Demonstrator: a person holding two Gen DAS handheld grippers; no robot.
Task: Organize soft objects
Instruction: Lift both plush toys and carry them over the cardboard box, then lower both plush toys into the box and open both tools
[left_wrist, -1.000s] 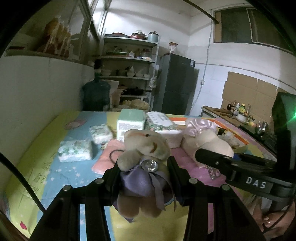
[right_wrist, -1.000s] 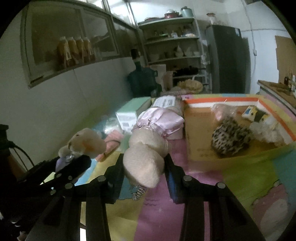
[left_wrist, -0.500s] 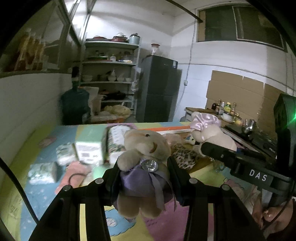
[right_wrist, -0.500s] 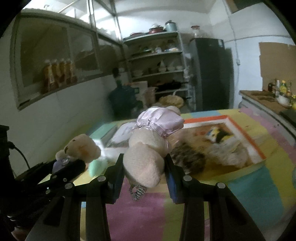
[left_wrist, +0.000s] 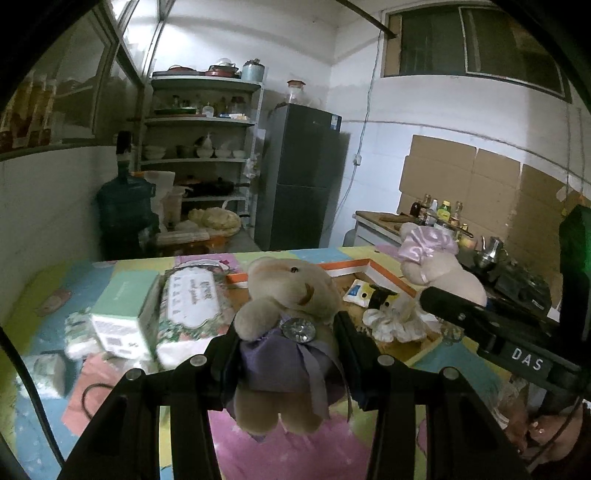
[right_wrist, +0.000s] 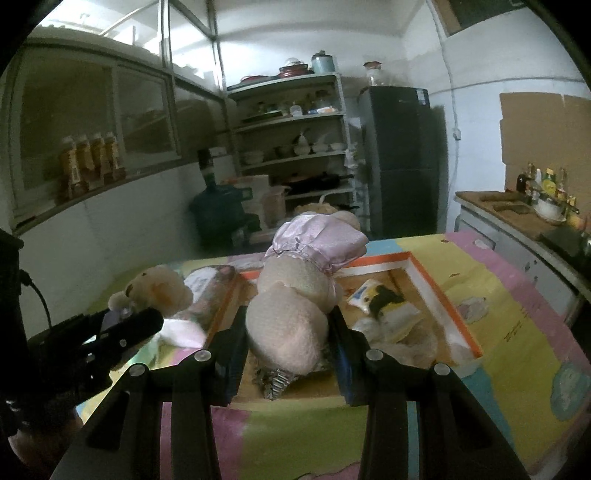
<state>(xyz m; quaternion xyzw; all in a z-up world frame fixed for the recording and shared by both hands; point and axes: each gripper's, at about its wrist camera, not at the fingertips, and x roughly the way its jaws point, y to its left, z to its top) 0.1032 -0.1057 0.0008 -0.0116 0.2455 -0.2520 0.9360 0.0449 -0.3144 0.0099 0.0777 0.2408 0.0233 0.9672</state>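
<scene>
Currently the left gripper (left_wrist: 286, 363) is clamped on a beige teddy bear (left_wrist: 288, 295) that wears a purple dress and a round jewelled brooch; both black fingers press the dress at the bear's waist. The bear sits upright at the centre of the left wrist frame, head above the fingers, legs hanging below them.

The right gripper (right_wrist: 286, 345) is clamped on a cream plush toy (right_wrist: 291, 310) with a lilac satin bonnet. In the right wrist frame this toy fills the lower centre, bonnet end pointing away from the camera, and a small metal spring hangs from its near end. In the left wrist frame the same toy appears at centre right, above the black bar of the right gripper marked "DAS".

An orange-rimmed cardboard box (right_wrist: 439, 295) lies open on the patterned table cover (right_wrist: 517, 332), directly beyond the right gripper. Inside it rest a white and black soft toy (right_wrist: 384, 299) and further plush items, blurred at the lower edge.

To the left of the box, in the left wrist frame, stand a mint-green carton (left_wrist: 125, 314) and a floral tissue pack (left_wrist: 192, 310), touching each other. Smaller tissue packs (left_wrist: 48, 373) lie at the lower left. A pink cloth (left_wrist: 96, 391) lies in front of them.

Background, upper centre: shelving (left_wrist: 207, 147) with crockery and a dark refrigerator (left_wrist: 303, 177).
</scene>
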